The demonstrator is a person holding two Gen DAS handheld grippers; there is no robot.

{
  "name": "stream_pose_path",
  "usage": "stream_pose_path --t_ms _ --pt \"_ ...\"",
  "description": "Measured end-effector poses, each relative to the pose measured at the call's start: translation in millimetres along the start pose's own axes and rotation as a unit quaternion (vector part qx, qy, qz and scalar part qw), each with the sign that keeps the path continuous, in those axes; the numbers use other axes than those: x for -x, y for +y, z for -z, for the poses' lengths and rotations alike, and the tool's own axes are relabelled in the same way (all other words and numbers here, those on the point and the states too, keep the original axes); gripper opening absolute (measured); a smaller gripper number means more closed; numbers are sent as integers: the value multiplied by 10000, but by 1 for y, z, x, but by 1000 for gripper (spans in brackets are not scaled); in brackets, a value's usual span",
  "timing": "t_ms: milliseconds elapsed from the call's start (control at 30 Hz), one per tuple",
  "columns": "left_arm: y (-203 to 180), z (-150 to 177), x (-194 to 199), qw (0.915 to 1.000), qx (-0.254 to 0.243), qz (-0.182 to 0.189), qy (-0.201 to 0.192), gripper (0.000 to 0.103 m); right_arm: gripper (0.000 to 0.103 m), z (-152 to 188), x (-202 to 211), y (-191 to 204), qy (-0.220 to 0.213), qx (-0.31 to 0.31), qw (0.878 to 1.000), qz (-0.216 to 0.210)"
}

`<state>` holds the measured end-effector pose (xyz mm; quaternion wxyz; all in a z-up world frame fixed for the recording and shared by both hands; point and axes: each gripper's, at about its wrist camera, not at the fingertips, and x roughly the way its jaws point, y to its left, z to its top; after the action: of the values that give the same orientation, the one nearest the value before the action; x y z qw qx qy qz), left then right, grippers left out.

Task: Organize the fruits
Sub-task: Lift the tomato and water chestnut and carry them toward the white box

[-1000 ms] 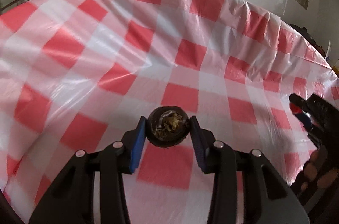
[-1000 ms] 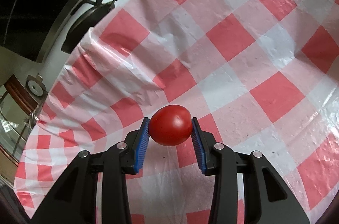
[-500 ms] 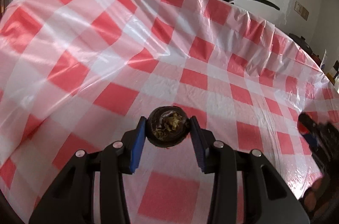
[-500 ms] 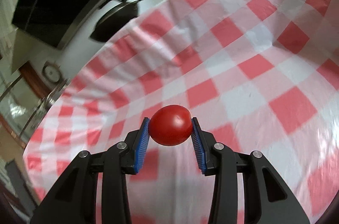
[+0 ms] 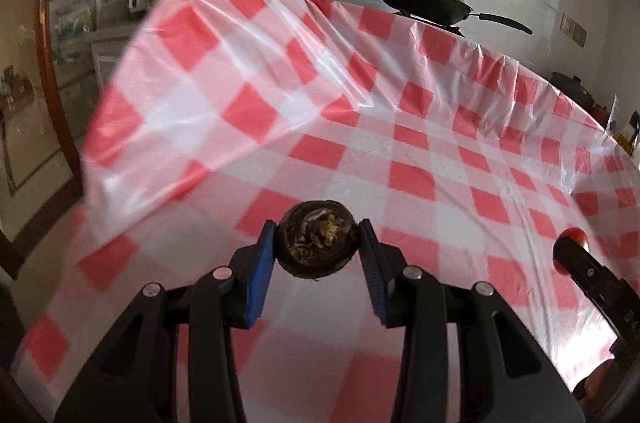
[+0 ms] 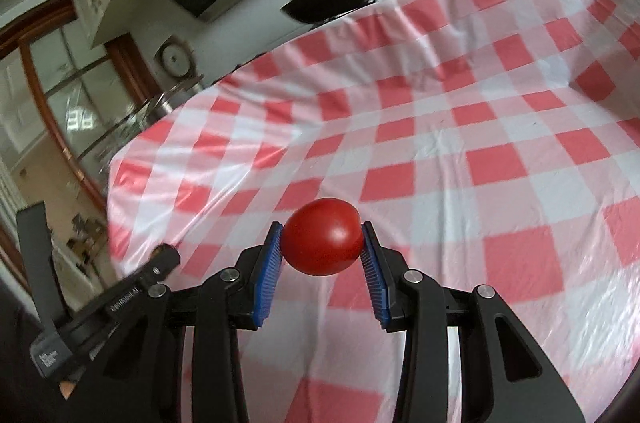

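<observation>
Left gripper clamps a dark round fruit, dried calyx facing camera. Right gripper clamps a red tomato. Both held above the red-checked tablecloth.

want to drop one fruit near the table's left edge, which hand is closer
Left, probably. The left tongs, shut on the dark fruit, show the tablecloth edge close by. In the right view, the right tongs, holding the tomato, sit further in.
</observation>
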<state>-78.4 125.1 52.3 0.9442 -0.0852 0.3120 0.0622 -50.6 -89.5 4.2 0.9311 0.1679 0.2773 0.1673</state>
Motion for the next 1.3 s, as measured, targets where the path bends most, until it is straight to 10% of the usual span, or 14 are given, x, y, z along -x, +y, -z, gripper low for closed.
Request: stream_pose_path --t_ms 700,1067,1300 --pt "87 56 81 9979 86 -645 -44 42 39 67 22 106 846 1476 9800 -1036" --pt "153 90 121 9899 558 -1298 -93 42 39 131 32 182 1347 2855 9317 -1796" --pt "207 126 139 9758 1220 -1813 -52 42 39 175 38 226 1733 3734 8807 -2344"
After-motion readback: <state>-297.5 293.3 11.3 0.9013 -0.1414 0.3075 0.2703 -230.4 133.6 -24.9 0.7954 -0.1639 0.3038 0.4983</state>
